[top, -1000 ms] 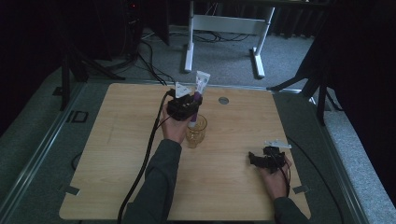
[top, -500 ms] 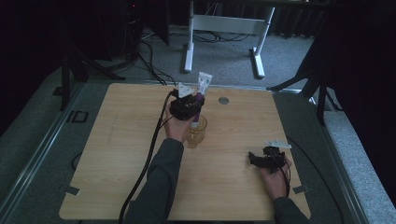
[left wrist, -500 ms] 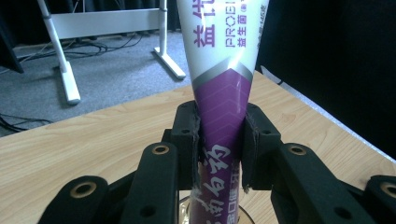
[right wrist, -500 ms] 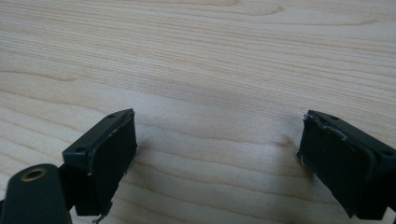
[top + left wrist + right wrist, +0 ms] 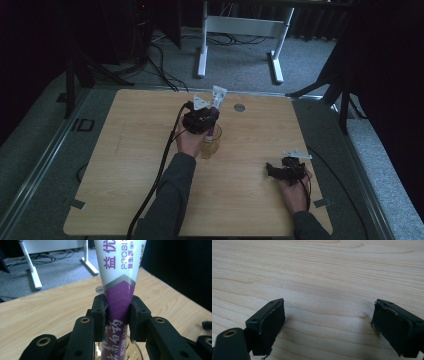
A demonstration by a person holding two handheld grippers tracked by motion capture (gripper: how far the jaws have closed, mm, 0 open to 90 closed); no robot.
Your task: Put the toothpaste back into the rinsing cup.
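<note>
**Ana:** Tongs first, nearest us: the right gripper (image 5: 286, 170) rests low on the table (image 5: 125, 165) with jaws wide apart, nothing between them.

**Ben:** And the left gripper (image 5: 117, 315)?

**Ana:** Its jaws have just been easing open, yet the pads still touch the toothpaste tube (image 5: 119, 290) on its purple lower half. The tube stands upright, foot down in the glass cup (image 5: 211, 144) mid-table.

**Ben:** How will it handle?

**Ana:** Light, soft and glossy, I'd judge, so it dents and could slip. Grip low on the firmer part. The cup looks breakable and tippy.

**Ben:** Count?

**Ana:** One tube, one cup, two grippers; farther back, one round grommet (image 5: 239, 107).
</note>
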